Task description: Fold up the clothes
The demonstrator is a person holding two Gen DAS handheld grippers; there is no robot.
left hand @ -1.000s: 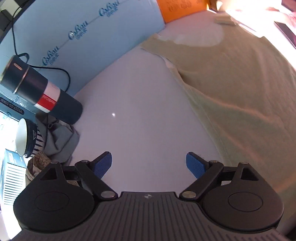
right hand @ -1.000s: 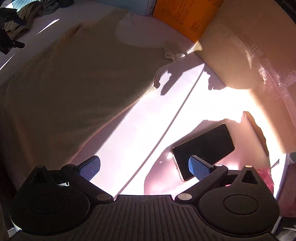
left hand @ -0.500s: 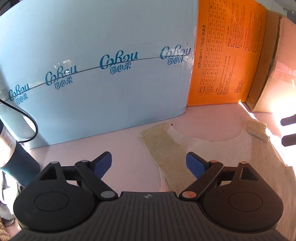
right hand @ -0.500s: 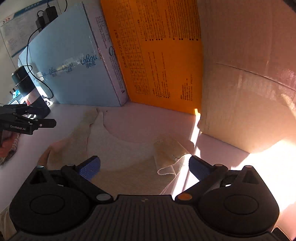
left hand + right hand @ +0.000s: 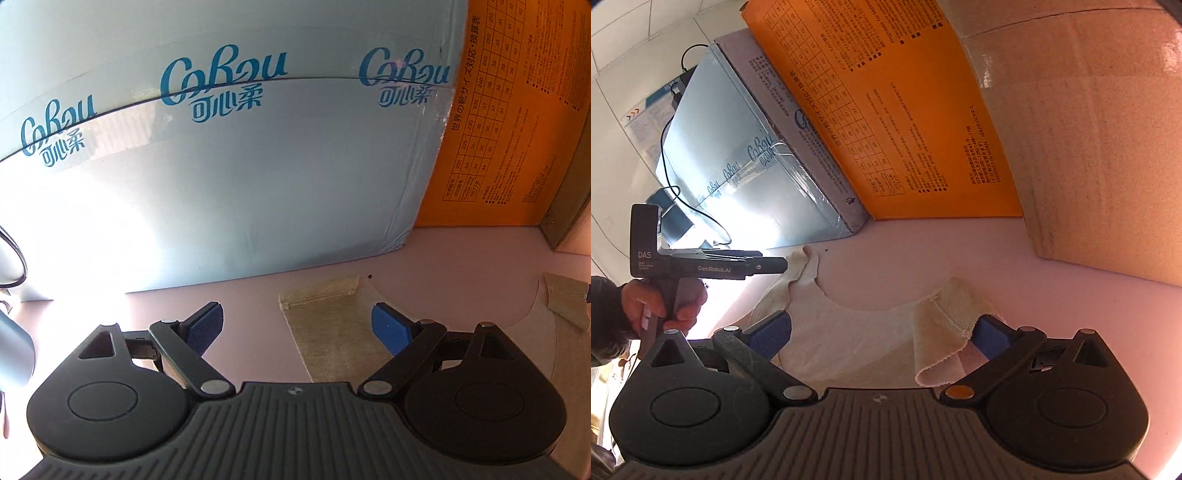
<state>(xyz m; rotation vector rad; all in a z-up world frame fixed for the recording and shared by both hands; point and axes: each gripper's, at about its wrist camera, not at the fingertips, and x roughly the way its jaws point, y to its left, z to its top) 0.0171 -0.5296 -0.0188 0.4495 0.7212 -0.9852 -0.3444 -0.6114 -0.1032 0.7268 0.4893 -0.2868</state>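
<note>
Left tool (image 5: 297, 323) gaping; top's (image 5: 332, 339) lower part cut off.

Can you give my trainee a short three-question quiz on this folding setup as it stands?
1. True or false: the left gripper is clamped on the left shoulder strap.
2. Which strap has a flipped-over end: A left, B right?
3. Fill in: behind the tank top stand a light blue box, an ____ box and a brown carton.

Key: 1 false, both grippers stand open. 2 B, the right shoulder strap. 3 orange.
</note>
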